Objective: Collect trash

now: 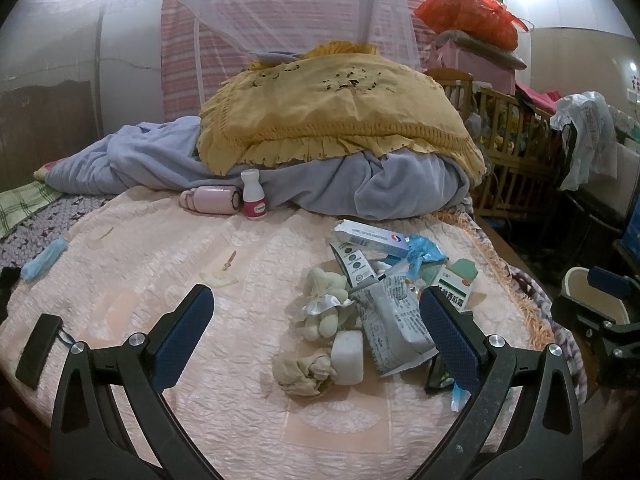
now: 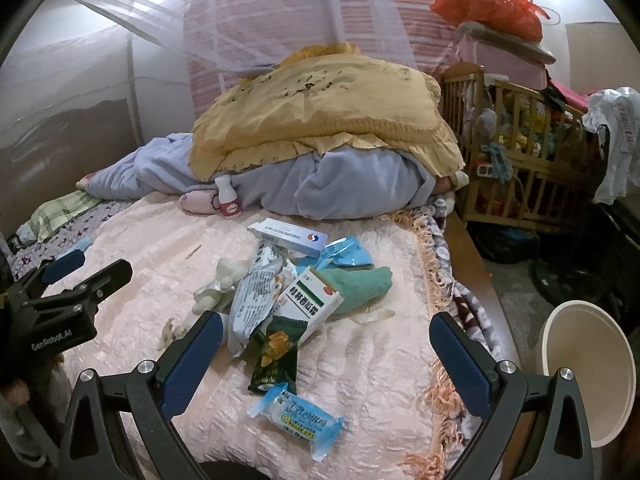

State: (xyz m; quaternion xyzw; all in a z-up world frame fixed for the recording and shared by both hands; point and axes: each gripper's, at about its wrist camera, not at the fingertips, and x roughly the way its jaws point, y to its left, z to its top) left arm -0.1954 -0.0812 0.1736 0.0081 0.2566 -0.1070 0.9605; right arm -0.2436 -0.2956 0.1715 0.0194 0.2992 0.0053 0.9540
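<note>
Cream bin [image 2: 588, 368] shows fully in right-wrist view only, beside bed.

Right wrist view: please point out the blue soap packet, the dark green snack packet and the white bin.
blue soap packet [image 2: 296, 420], right wrist view, middle of its printed face.
dark green snack packet [image 2: 276, 354], right wrist view, on the yellow picture.
white bin [image 2: 600, 384], right wrist view, inner wall.

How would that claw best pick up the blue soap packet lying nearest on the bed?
Probably from above, pinching across the narrow middle of the blue soap packet. It lies flat and alone on the pink bedspread, long axis slanting sideways, directly between the open right claw fingers.
</note>
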